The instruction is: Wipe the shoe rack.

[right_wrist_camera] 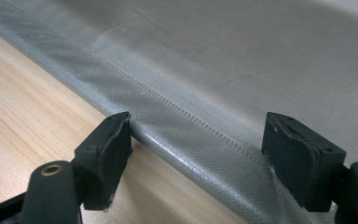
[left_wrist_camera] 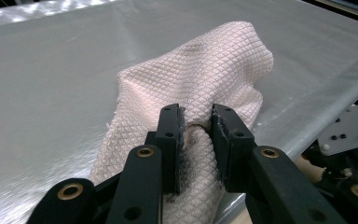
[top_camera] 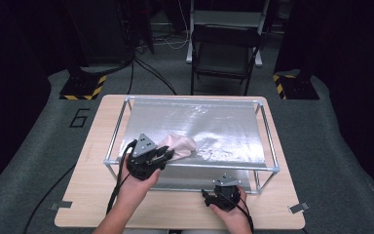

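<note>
A pale pink quilted cloth lies bunched on a silvery sheet stretched over a metal frame, toward its near left. My left gripper reaches over the frame's front rail and is shut on a fold at the cloth's near edge. In the left gripper view the two jaws pinch the cloth, which rises in a hump beyond them. My right gripper rests low in front of the frame. Its jaws stand wide open around the sheet's lower hem, which lies on the wooden table.
The frame takes up most of the wooden table, leaving strips of bare wood at the front and sides. A folding chair stands beyond the table, with yellow-and-black stand bases at both far corners. Cables trail from both grippers.
</note>
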Available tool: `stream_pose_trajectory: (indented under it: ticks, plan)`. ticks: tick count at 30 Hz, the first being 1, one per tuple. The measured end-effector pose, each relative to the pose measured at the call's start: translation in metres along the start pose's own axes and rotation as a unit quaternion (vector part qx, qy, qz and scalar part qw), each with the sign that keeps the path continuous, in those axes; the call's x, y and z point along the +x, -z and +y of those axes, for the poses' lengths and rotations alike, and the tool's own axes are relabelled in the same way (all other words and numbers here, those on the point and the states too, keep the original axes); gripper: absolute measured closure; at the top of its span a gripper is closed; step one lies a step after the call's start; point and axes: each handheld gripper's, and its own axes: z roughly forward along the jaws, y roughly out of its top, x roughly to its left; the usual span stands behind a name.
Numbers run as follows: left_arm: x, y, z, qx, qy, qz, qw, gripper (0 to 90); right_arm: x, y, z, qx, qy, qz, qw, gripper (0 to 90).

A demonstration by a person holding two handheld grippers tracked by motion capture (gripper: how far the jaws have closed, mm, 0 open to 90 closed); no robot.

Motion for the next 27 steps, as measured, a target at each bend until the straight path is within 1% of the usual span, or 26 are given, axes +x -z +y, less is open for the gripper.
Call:
stream_pose_trajectory:
  ticks: [1, 4, 5, 6, 7, 8, 9, 10, 11, 14, 15, 16, 18, 21, 24, 26, 27]
  plan:
    - [-0.001, -0.001, 0.000, -0.006, 0.001, 0.001, 1.0000, 72.3, 0.000, 0.000, 0.000, -0.001, 0.002, 0.002, 1.0000, 23.9]
    - [-0.001, -0.003, 0.001, -0.006, 0.005, -0.004, 1.0000, 71.4, 0.000, 0.000, 0.000, -0.001, 0.001, 0.001, 1.0000, 23.9]
    - [-0.001, -0.004, 0.001, -0.008, 0.010, -0.006, 0.9999, 71.2, 0.000, 0.000, 0.000, -0.001, 0.002, 0.002, 1.0000, 23.9]
    - [-0.002, -0.005, 0.001, -0.006, 0.010, -0.010, 0.9999, 71.2, 0.000, 0.000, 0.000, -0.001, 0.001, 0.001, 1.0000, 23.9]
    - [-0.004, -0.007, 0.002, -0.005, 0.007, -0.011, 0.9999, 71.2, 0.000, 0.000, 0.000, -0.001, 0.002, 0.001, 1.0000, 23.9]
    - [-0.007, -0.009, 0.002, -0.009, 0.003, -0.007, 0.9999, 71.2, 0.000, 0.000, 0.000, -0.001, 0.001, 0.002, 1.0000, 23.9]
    - [-0.009, -0.009, 0.003, -0.005, -0.005, -0.008, 0.9999, 71.0, 0.000, 0.000, 0.000, -0.001, 0.001, 0.002, 1.0000, 23.8]
    - [-0.011, -0.010, 0.003, -0.008, -0.007, -0.004, 0.9999, 70.4, 0.000, 0.000, 0.000, -0.001, 0.002, 0.002, 1.0000, 23.9]
    - [-0.011, -0.009, 0.004, -0.010, -0.010, 0.002, 0.9999, 68.5, 0.000, 0.000, 0.000, -0.001, 0.001, 0.001, 1.0000, 23.8]
    - [-0.009, -0.006, 0.005, -0.015, -0.006, -0.006, 0.9998, 58.1, 0.000, 0.000, 0.000, -0.001, 0.001, 0.000, 1.0000, 23.9]
    - [-0.008, -0.003, 0.005, -0.021, -0.009, -0.005, 0.9997, 56.6, 0.000, 0.000, 0.000, 0.001, -0.001, -0.001, 1.0000, 23.9]
    - [-0.007, 0.002, 0.005, -0.030, -0.007, -0.005, 0.9995, 55.1, 0.000, 0.000, 0.000, 0.001, -0.001, -0.001, 1.0000, 23.9]
    - [-0.004, 0.010, 0.005, -0.043, -0.007, 0.001, 0.9990, 51.1, 0.000, 0.000, 0.000, 0.001, -0.001, -0.001, 1.0000, 23.9]
    - [0.007, 0.024, 0.004, -0.054, -0.003, 0.008, 0.9985, 47.7, 0.000, 0.000, 0.000, 0.000, -0.001, 0.000, 1.0000, 23.9]
    - [0.022, 0.041, -0.003, -0.058, 0.003, 0.016, 0.9982, 45.6, 0.000, 0.000, 0.000, -0.001, 0.000, 0.001, 1.0000, 23.8]
    - [0.032, 0.049, -0.011, -0.064, 0.008, 0.026, 0.9976, 45.2, -0.001, 0.000, 0.000, 0.001, 0.003, -0.002, 1.0000, 23.9]
    - [0.037, 0.053, -0.014, -0.064, 0.011, 0.027, 0.9975, 44.1, -0.001, 0.000, 0.000, 0.001, 0.004, -0.002, 1.0000, 23.9]
